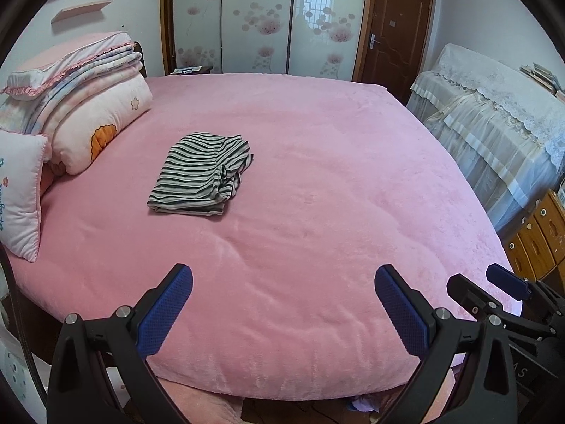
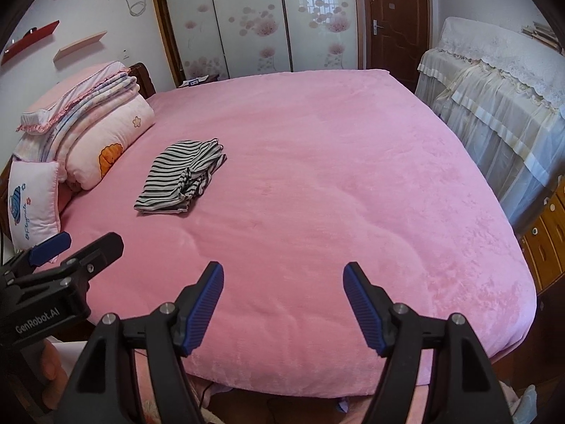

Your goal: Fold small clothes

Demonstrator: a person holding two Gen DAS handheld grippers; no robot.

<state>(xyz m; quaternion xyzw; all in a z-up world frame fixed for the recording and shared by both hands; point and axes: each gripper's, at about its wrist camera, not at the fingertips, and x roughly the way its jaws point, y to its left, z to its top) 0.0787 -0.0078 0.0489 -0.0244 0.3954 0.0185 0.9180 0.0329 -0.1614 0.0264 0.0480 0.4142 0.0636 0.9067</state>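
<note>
Left wrist: folded striped garment (image 1: 199, 175), plush blanket (image 1: 317, 176).

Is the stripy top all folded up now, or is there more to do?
It looks done: the striped top lies folded in a small bundle on the pink bed, though one edge is a bit bunched. Nothing is in hand: the left gripper and right gripper are both open, empty and away from it. No other loose clothes show, so little seems left.
</note>
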